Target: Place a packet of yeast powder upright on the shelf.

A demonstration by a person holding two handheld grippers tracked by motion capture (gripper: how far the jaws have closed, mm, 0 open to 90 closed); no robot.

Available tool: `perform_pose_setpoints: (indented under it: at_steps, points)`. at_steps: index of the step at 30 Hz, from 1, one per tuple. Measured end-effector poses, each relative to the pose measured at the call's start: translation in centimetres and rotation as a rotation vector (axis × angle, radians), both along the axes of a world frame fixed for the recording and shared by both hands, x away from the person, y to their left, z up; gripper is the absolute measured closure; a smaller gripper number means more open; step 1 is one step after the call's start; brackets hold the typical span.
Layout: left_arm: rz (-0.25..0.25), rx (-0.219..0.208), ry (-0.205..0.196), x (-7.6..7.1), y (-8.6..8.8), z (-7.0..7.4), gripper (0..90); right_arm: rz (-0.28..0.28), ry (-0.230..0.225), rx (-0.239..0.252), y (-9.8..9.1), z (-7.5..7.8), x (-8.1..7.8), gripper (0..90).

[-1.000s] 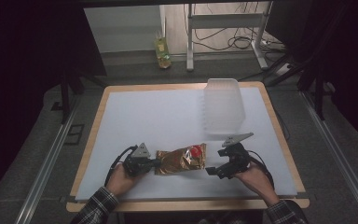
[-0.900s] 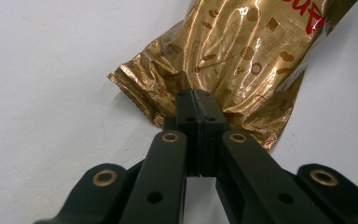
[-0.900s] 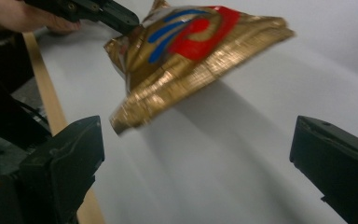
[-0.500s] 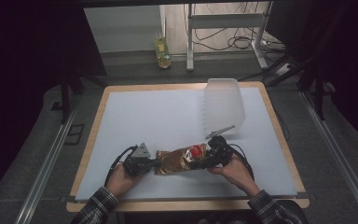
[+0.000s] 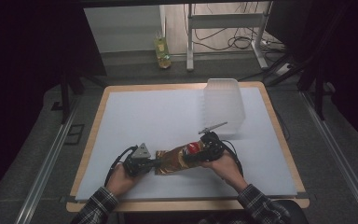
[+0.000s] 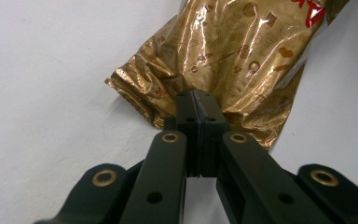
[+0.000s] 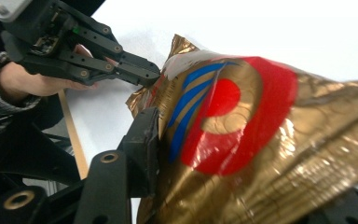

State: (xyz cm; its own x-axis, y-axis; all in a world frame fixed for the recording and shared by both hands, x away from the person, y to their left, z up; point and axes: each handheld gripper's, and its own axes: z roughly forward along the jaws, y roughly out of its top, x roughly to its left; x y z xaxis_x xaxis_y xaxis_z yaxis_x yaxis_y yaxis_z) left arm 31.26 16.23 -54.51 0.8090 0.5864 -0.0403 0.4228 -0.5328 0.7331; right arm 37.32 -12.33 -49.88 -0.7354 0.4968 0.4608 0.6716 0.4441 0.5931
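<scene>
A gold foil snack bag (image 5: 177, 159) with a red round logo lies on the white table top near the front edge. My left gripper (image 5: 154, 163) is shut on the bag's crimped left end (image 6: 168, 93), its jaws pressed together on the foil (image 6: 196, 100). My right gripper (image 5: 193, 156) comes in from the right over the logo end. Its jaws have just been closing with the bag (image 7: 261, 140) between them, and one finger (image 7: 142, 140) presses into the puffy foil. The other finger is hidden behind the bag. The left gripper (image 7: 151, 77) shows beyond it.
A clear plastic container (image 5: 223, 105) stands at the back right of the white table top (image 5: 144, 116). The table's wooden rim (image 5: 93, 135) runs along the left. A yellow bottle (image 5: 162, 52) stands on the floor behind the table, next to a metal frame and cables.
My right hand has moved left from beside the bag onto its logo end, and its jaws have narrowed around it. The left gripper has stayed put on the crimped end.
</scene>
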Motion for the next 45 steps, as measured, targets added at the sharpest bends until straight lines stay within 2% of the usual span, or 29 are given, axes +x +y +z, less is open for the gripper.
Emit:
perform_pose_setpoints:
  at_steps: [2, 3, 6, 11, 16, 17, 24, 29, 31, 34, 37, 42, 45]
  points:
    - [-0.004, 0.003, -0.005, 0.0, 0.0, 0.0, 89.8, -0.002, 0.004, 0.009, 0.1, 0.2, 0.1, 60.9]
    - [-0.004, 0.003, -0.005, 0.0, 0.0, 0.0, 89.7, -0.002, 0.004, 0.009, 0.1, 0.2, 0.1, 60.9]
    - [-0.005, 0.018, -0.035, -0.3, 0.1, 0.5, 86.2, 0.009, 0.014, 0.037, -0.1, 0.6, 0.1, 68.4]
    - [0.002, 0.003, -0.052, -0.4, 0.3, 0.8, 82.5, 0.03, -0.001, 0.038, -0.1, 1.2, -0.1, 70.3]
    - [0.025, -0.038, -0.064, -0.4, 0.8, 1.2, 75.0, 0.049, -0.038, 0.036, -0.1, 2.1, -0.2, 71.4]
    - [0.032, -0.049, -0.064, -0.4, 1.0, 1.2, 73.0, 0.055, -0.046, 0.035, -0.1, 2.2, -0.2, 71.5]
    - [0.065, -0.056, -0.087, -0.4, 1.4, 1.4, 59.2, 0.072, -0.096, 0.025, -0.3, 3.5, -0.1, 71.6]
    - [0.069, -0.05, -0.102, -0.4, 1.4, 1.4, 47.3, 0.083, -0.136, 0.009, -0.4, 4.3, -0.1, 71.6]
    - [0.071, -0.058, -0.105, -0.4, 1.4, 1.3, 41.0, 0.084, -0.141, 0.006, -0.4, 4.5, -0.1, 71.7]
    - [0.076, -0.068, -0.116, -0.4, 1.5, 1.4, 37.9, 0.089, -0.167, 0.0, -0.6, 5.0, -0.1, 71.6]
    - [0.081, -0.079, -0.121, -0.3, 1.6, 1.3, 29.7, 0.094, -0.192, -0.008, -0.8, 5.6, 0.0, 71.6]
    - [0.107, -0.062, -0.125, -0.3, 1.4, 1.2, 12.6, 0.097, -0.231, -0.025, -1.2, 6.5, 0.4, 71.6]
    - [0.101, -0.053, -0.13, -0.3, 1.3, 1.2, 8.7, 0.1, -0.249, -0.035, -1.3, 6.8, 0.5, 71.7]
